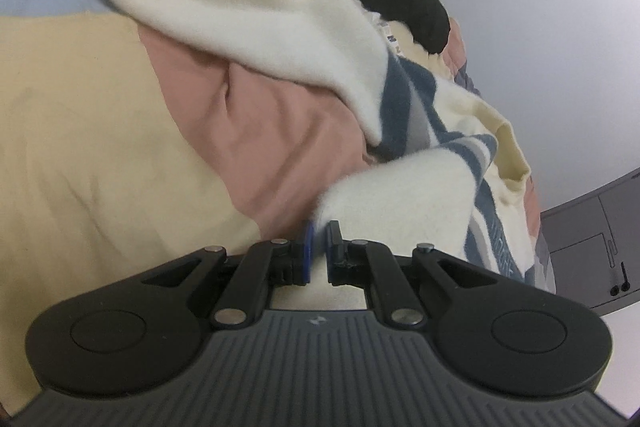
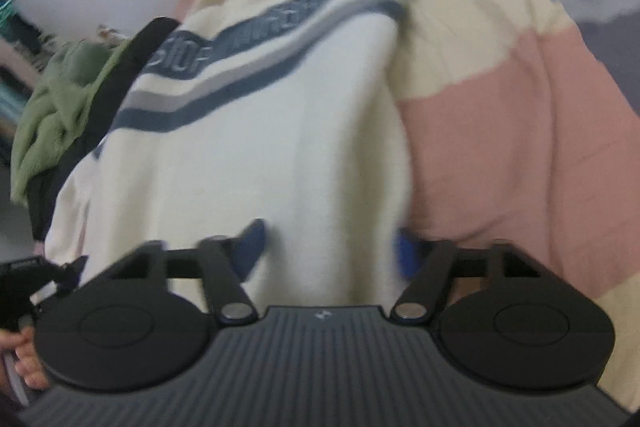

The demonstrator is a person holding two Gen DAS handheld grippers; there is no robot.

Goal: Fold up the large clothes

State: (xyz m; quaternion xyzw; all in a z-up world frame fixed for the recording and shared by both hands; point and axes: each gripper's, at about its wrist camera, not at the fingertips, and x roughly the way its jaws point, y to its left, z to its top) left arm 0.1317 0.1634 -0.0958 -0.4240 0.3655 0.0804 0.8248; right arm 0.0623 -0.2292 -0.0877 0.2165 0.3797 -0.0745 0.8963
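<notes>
The bedspread (image 2: 520,99), blocked in pink and pale yellow, serves as the folding surface. On it lies the cream sweater (image 2: 280,147) with blue-grey stripes, spread chest-up so that its edges can be brought over. Spare garments (green and black) are heaped beside it. The left tool (image 1: 318,247), angled downward, is pinching a cream corner of the sweater to lift it. The right tool (image 2: 328,247), also tilted down, stands half spread over the sweater body; the blur suggests no contact yet.
</notes>
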